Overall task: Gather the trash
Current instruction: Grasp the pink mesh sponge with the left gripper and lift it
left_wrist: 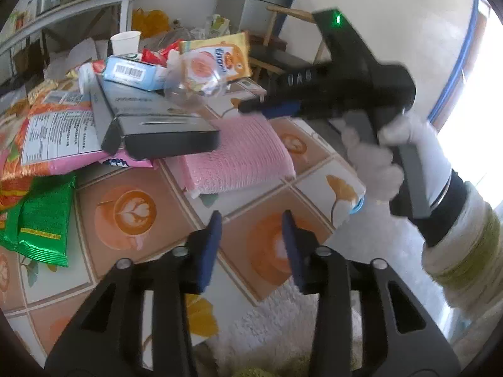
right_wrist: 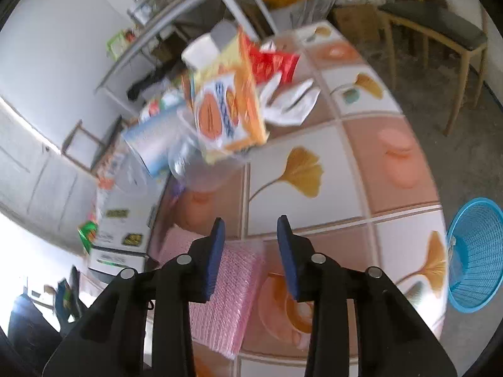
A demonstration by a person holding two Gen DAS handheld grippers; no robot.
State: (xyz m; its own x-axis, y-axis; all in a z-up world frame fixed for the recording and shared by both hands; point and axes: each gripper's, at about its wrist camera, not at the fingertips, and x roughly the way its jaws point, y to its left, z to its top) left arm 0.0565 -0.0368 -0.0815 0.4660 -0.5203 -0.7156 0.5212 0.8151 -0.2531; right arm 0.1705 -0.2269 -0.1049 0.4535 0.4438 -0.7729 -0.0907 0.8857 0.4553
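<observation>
1. Left wrist view, far left of the table: a green wrapper lies flat near the left edge, beside an orange-pink snack bag with a white label facing up.
2. A dark flat box rests on that bag and overhangs a pink mesh pad; the two touch.
3. Behind the box, toward the far edge: a pale blue carton with a barcode, a white paper cup, red wrappers, and a yellow-orange biscuit pack. A clear plastic piece sits in front of the pack; its outline is blurred.
4. Left gripper: blue-padded fingers stand a narrow gap apart over bare tablecloth, nothing between them.
5. Right side of the same view: a gloved hand holds the right gripper above the pink pad, tips pointing at the trash pile. From this side I cannot tell the gap.
6. Right wrist view, blurred: the right gripper's fingers are narrowly parted and empty; the pink mesh pad lies under the left finger.
7. A blue mesh basket stands on the floor just off the table's right edge, well apart from the trash pile.
</observation>
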